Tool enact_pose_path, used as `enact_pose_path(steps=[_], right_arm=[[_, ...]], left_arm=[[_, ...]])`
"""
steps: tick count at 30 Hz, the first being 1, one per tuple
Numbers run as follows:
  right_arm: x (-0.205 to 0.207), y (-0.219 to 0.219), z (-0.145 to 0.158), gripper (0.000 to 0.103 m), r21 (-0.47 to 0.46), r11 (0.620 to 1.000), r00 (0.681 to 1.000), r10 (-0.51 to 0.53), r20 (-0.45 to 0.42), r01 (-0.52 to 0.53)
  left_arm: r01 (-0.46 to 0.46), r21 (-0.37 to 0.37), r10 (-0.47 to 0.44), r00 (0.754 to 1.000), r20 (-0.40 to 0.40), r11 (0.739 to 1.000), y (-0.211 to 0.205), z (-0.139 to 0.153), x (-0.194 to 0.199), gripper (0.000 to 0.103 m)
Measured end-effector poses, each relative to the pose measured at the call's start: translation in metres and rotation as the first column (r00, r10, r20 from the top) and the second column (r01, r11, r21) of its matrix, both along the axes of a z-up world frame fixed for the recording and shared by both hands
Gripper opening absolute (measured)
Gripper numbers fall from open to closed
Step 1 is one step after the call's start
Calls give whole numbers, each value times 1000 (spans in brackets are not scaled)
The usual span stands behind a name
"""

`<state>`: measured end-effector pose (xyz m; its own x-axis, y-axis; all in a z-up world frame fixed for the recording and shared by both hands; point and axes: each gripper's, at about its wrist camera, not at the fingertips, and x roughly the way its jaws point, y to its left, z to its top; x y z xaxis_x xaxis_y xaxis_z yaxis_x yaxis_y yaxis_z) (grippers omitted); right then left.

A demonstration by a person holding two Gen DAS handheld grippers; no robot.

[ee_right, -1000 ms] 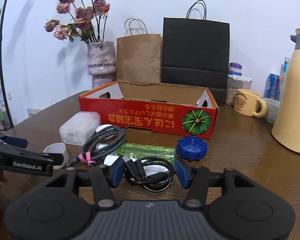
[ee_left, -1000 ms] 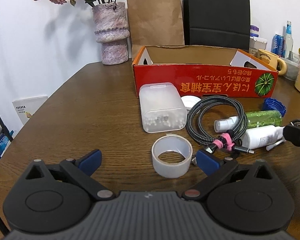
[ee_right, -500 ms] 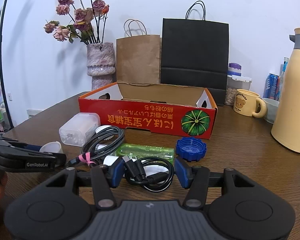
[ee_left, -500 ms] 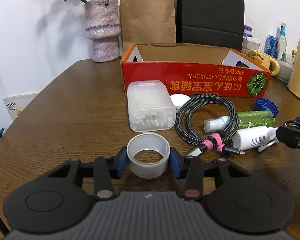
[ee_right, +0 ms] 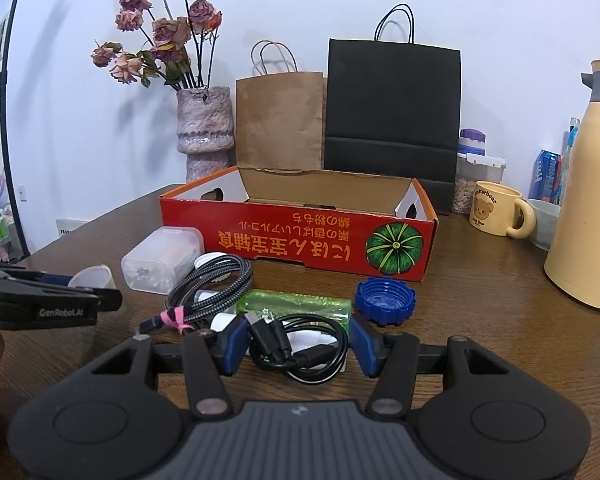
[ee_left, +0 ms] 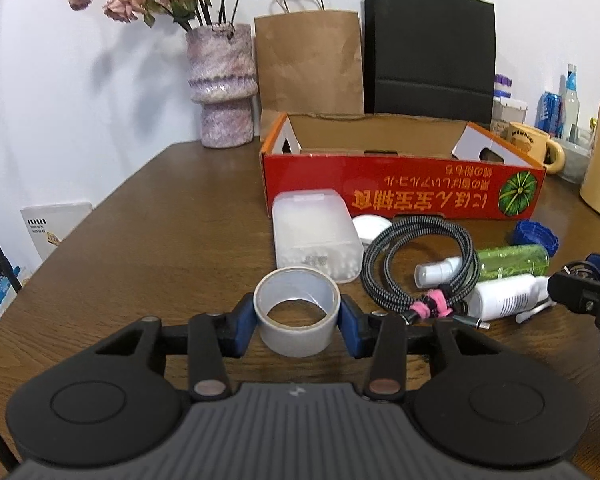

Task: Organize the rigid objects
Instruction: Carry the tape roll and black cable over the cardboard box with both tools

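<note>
Both grippers tilt slightly down over the wooden table (ee_left: 148,240). The left gripper (ee_left: 298,320) clamps the tape roll (ee_left: 296,312), its hole facing up. The right gripper (ee_right: 296,344) pinches a coiled black cable (ee_right: 300,348), lying flat.

Red box (ee_left: 400,194) – green pumpkin print; black-and-white braided cable (ee_left: 418,258), pink tie.

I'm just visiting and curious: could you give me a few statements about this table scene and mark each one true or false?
1. The left gripper has its jaws shut on the translucent roll of tape. True.
2. The red cardboard box is full of objects. False: no objects show inside it.
3. The round blue plastic cap lies in front of the box. True.
4. The green spray bottle stands upright. False: it lies on its side.
</note>
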<state>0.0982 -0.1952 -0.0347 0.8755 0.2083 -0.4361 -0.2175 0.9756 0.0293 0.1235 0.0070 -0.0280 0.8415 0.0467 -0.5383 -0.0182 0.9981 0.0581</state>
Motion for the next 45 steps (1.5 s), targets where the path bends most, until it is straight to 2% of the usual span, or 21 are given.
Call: enact_pose_path(steps=[12, 26, 45], right_arm=[[-3, 1, 26, 53, -4, 1000, 998, 23, 65, -23], [15, -5, 57, 53, 12, 1000, 990, -5, 142, 4], [75, -6, 83, 53, 34, 999, 981, -39, 192, 33]], left_arm=[[12, -19, -11, 999, 43, 1000, -4, 28, -5, 44], [47, -1, -46, 987, 156, 999, -26, 72, 5, 45], [27, -33, -18, 971, 240, 999, -44, 99, 59, 45]])
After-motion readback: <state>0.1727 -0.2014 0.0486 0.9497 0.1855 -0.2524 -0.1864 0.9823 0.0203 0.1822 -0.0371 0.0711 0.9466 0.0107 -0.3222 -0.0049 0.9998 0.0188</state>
